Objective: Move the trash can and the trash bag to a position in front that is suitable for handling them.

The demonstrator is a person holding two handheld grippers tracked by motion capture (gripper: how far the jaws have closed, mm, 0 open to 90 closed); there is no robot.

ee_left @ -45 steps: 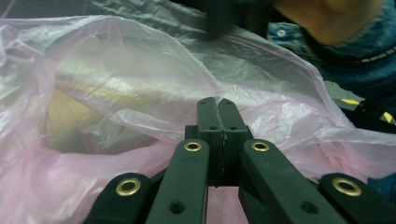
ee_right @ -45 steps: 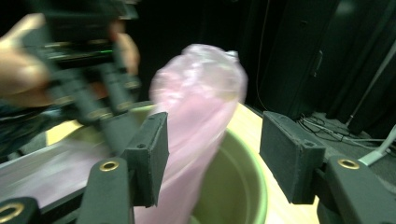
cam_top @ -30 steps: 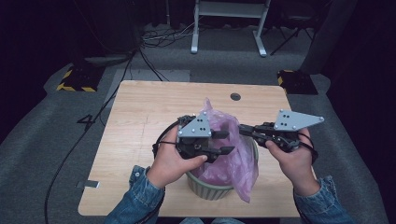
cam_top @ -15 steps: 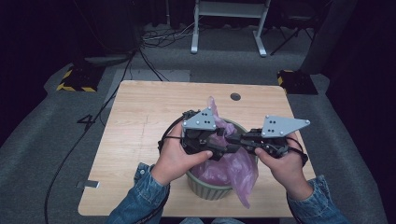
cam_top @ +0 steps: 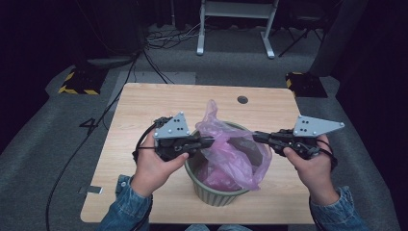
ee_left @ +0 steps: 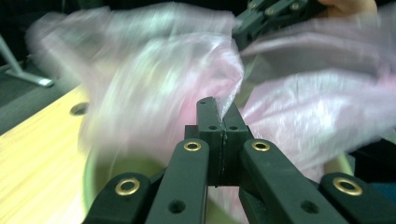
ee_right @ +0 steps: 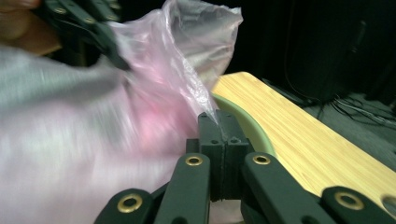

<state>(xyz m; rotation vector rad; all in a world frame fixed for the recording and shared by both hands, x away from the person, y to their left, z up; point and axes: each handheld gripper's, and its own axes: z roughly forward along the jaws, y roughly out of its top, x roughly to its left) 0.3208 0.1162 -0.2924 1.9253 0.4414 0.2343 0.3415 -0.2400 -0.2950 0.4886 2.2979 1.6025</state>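
1. Wooden table [cam_top: 144, 110] stood on grey carpet in a dark room, bearing a green bin [cam_top: 216, 192].
2. Pink plastic bag [cam_top: 231, 154] sat in the bin, its mouth stretched across the rim.
3. Left gripper [cam_top: 208, 141], jaws just closed, pinched the bag's left edge.
4. Right gripper [cam_top: 257, 136] was clenched on the bag's right edge.

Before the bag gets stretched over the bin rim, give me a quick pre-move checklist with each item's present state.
1. Left gripper clamped on the pink bag: ok, film pinched; its jaws have just been closing.
2. Right gripper clamped on bag edge: ok.
3. Bag mouth spread between the grippers: ok.
4. Green bin upright on the table: ok.
5. Bag bottom seated inside bin: cannot tell.
6. Film free of tears: cannot tell, blurred.
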